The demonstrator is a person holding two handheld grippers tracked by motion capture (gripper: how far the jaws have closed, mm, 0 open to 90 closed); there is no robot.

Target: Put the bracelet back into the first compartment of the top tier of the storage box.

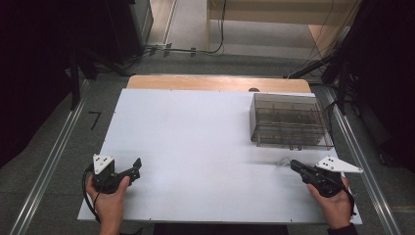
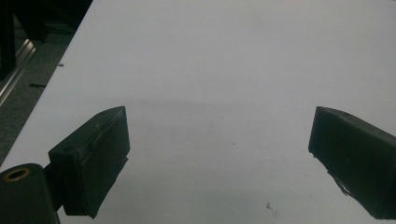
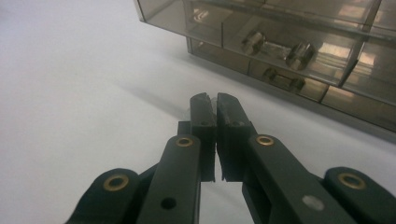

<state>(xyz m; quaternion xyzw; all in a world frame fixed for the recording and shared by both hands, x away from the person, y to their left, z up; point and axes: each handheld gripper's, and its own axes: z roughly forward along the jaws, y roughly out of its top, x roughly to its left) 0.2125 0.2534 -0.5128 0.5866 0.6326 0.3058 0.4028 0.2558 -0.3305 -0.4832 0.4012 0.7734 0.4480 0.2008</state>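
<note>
Counter (image 1: pixel 195 147) from above: I am resting my left claw (image 1: pixel 131 169) near-left and my right claw (image 1: pixel 296 166) before the smoky drawer box (image 1: pixel 288 120), a small clear thing (image 1: pixel 282 161) at its tip. Left gripper view: jaws gaping, empty. Right gripper view: jaws pinching that clear piece (image 3: pixel 213 99), probably light, slippery; drawers showing similar parts
</note>
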